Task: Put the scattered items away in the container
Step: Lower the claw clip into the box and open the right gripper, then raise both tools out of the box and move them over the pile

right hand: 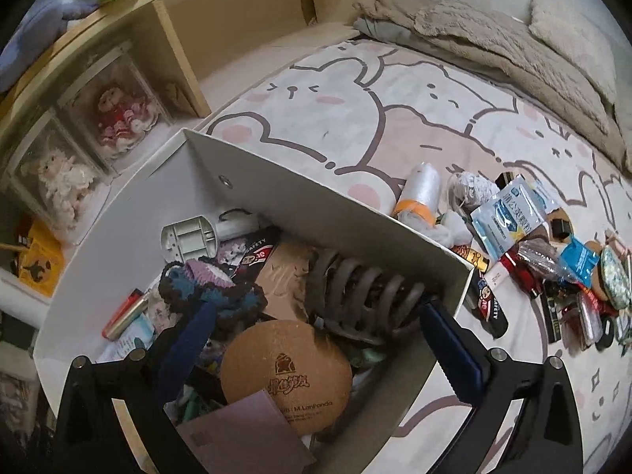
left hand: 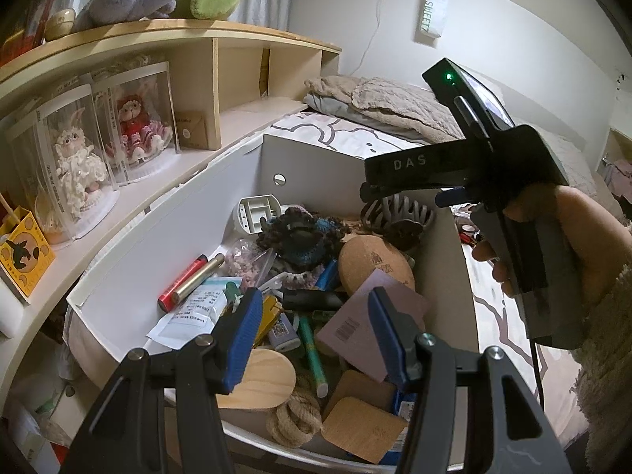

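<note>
Right gripper point(right hand: 316, 351) gaping wide over the white box point(right hand: 130, 213), pads bare. Just beyond the fingertips, brown hair claw point(right hand: 363, 296) lying loose inside against the box's right wall, partly atop the cork coaster point(right hand: 286, 371). Further out, scattered packets point(right hand: 509, 213) heaped on the bedsheet point(right hand: 395, 118). Left gripper point(left hand: 314, 331) half-spread above the box's near end, clasping nothing.
</note>
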Demonstrator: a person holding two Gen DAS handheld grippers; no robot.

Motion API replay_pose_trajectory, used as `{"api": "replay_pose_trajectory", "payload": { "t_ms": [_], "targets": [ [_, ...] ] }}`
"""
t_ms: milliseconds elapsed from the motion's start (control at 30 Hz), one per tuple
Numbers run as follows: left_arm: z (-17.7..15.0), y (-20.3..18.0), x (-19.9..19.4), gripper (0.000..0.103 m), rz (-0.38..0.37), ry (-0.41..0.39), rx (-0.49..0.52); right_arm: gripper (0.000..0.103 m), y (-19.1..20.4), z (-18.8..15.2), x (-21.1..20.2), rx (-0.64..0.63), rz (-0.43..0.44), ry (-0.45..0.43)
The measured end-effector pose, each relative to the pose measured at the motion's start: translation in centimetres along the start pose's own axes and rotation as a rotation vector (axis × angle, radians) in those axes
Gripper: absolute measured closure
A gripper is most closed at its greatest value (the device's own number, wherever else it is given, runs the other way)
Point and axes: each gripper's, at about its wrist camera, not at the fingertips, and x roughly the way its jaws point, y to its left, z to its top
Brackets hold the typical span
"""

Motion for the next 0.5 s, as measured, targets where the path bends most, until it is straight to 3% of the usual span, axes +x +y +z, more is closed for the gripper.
{"api": "replay_pose_trajectory", "payload": {
  "t_ms": [500],
  "targets": [
    [0.7, -0.4, -1.0, 0.048, -0.003, -0.022, -0.001, 0.000, 1.0, -1.1, -2.1, -0.050, 0.040, -0.055]
  ]
}}
